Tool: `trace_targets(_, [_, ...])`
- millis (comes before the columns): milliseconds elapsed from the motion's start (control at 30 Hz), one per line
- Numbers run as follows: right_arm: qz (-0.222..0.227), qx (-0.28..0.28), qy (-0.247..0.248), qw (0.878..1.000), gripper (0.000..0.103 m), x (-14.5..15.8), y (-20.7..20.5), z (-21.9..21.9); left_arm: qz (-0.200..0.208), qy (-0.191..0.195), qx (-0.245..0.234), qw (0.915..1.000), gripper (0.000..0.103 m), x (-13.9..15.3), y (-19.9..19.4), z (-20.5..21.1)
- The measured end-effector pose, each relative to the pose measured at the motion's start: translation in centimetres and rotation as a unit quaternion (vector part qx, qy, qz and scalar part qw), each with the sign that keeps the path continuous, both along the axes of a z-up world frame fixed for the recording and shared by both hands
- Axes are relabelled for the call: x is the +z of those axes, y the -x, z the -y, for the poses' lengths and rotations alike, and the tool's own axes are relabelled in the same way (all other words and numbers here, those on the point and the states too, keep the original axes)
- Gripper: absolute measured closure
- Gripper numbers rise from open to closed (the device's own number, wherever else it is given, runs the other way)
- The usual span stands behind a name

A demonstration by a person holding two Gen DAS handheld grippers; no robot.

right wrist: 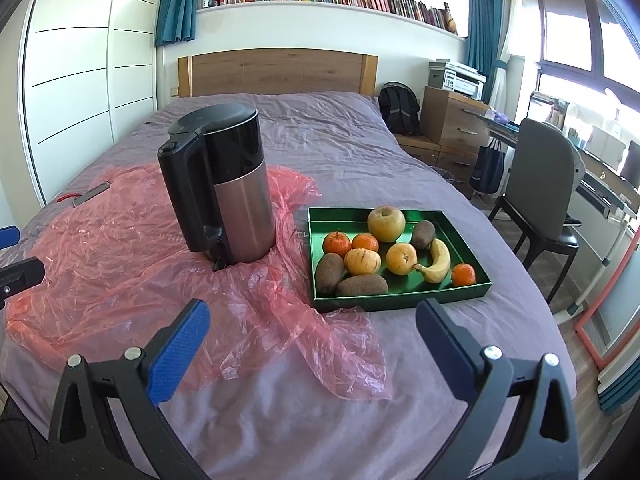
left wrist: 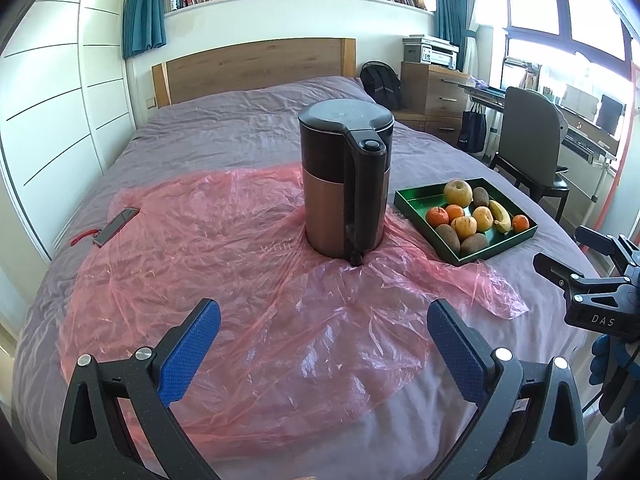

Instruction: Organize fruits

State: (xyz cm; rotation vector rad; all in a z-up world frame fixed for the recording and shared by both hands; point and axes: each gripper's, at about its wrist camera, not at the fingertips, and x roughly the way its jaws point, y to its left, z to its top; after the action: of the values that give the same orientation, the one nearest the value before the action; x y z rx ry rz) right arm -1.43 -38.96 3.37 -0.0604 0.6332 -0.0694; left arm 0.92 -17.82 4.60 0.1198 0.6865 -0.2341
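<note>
Two tools are in my hands and both are held low over the near end of the bed, which is the biggest thing I see. Next in size is the pink plastic sheet spread over the cover, with a tall kettle standing upright on it. Just beside the sheet sits the green tray, and all the fruit I can see lies inside it: one big apple at the back, a banana near the right side, three brown kiwis and some little oranges mixed in with two pale yellow fruits.

I think this could be one of two things. Maybe the fruit has been gathered into the tray and the job is close to done, or maybe it waits there to be sorted by kind. I cannot tell which from here, so I will not pick a move.

My left tool points at the kettle, its blue pads wide apart and gripping nothing. My right tool points between the kettle and the tray, also spread wide with nothing in it. Neither one touches any fruit
</note>
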Motion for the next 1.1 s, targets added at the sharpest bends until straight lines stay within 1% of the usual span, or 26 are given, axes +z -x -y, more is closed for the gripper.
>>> trace_targets(667, [-0.005,0.001,0.000,1.000,0.000,-0.3,-0.5,0.0,-0.001,0.003,-0.007,1.0000,0.001,-0.4,-0.6,0.4])
trace_targets(1100, [-0.007,-0.002,0.000,1.000,0.000,-0.9,-1.5,0.3,-0.013,0.003,-0.005,0.9999,0.001,-1.1,-1.2,0.4])
